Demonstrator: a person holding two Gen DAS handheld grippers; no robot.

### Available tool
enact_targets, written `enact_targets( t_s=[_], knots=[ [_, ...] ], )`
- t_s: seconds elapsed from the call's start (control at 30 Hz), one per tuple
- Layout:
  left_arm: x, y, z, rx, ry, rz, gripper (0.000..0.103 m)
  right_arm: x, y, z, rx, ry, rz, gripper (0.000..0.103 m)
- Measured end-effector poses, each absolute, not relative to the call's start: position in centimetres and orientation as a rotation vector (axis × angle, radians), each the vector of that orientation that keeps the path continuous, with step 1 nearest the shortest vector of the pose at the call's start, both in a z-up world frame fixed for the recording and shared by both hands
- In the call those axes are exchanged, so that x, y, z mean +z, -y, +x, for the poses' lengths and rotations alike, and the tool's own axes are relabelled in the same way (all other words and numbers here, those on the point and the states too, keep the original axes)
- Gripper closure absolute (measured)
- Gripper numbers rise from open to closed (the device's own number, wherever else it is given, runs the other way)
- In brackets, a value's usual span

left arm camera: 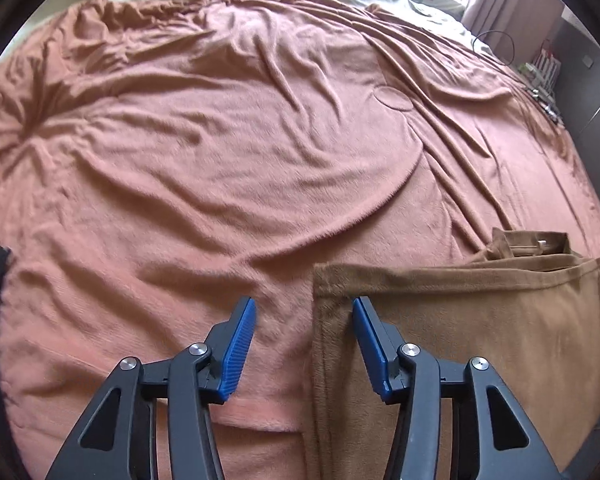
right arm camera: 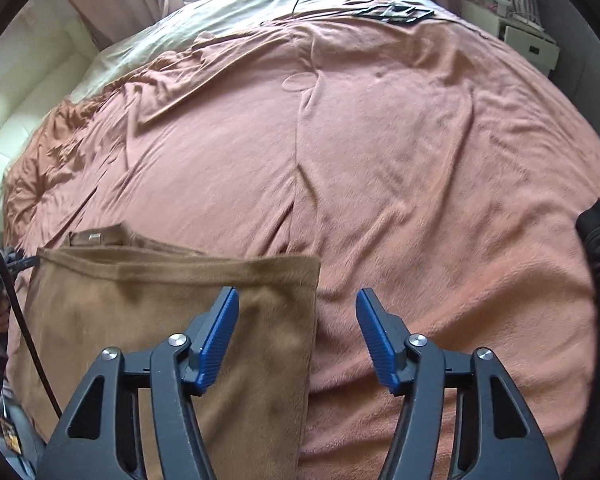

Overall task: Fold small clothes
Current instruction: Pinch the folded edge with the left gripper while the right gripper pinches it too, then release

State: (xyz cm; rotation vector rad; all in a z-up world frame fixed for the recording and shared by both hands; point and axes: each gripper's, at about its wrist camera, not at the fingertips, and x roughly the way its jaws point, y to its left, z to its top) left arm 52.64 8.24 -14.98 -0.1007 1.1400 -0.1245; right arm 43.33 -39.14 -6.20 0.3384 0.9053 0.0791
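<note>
No writing is readable. Folded brown trousers (left arm camera: 460, 340) lie near the bed's (left arm camera: 220, 160) edge; left gripper (left arm camera: 304, 308) and right gripper (right arm camera: 296, 300) hold jaws spread, pinching nothing.

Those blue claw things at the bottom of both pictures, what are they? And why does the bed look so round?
They are grabbers that a person holds, one in each hand. Each has a small camera that looks out along its two fingers, so you get one picture from the left gripper and one from the right gripper. The lens bends everything, which makes the flat bed look like a ball. On the bed lies a wrinkled pink blanket, and on it brown trousers, already folded over. Each gripper hangs above one side edge of the trousers. Both are open, and nothing is held right now.
</note>
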Motion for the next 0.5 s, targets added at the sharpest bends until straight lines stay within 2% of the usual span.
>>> enact_targets(
  t_s=[0.07,0.13,0.23,0.3,0.37,0.5],
  knots=[
    [-15.4,-8.1,52.7,-0.152,-1.144,-0.126,0.058,-6.8,39.5,43.7,0.091,-0.917,0.351,0.055],
    [-15.8,-7.7,53.0,-0.162,-1.154,-0.132,0.071,-7.2,39.8,44.3,0.087,-0.916,0.358,0.060],
    [-15.9,-7.4,53.3,-0.177,-1.150,-0.144,0.089,-6.7,39.7,44.9,0.086,-0.903,0.370,0.075],
    [-15.7,-7.3,53.3,-0.167,-1.139,-0.134,0.092,-6.0,39.1,44.6,0.084,-0.886,0.366,0.092],
    [-15.3,-7.2,53.1,-0.168,-1.124,-0.119,0.096,-5.4,39.0,44.4,0.074,-0.866,0.353,0.099],
    [-13.9,-7.5,52.2,-0.160,-1.078,-0.110,0.098,-4.1,38.2,42.8,0.083,-0.825,0.329,0.101]
  ],
)
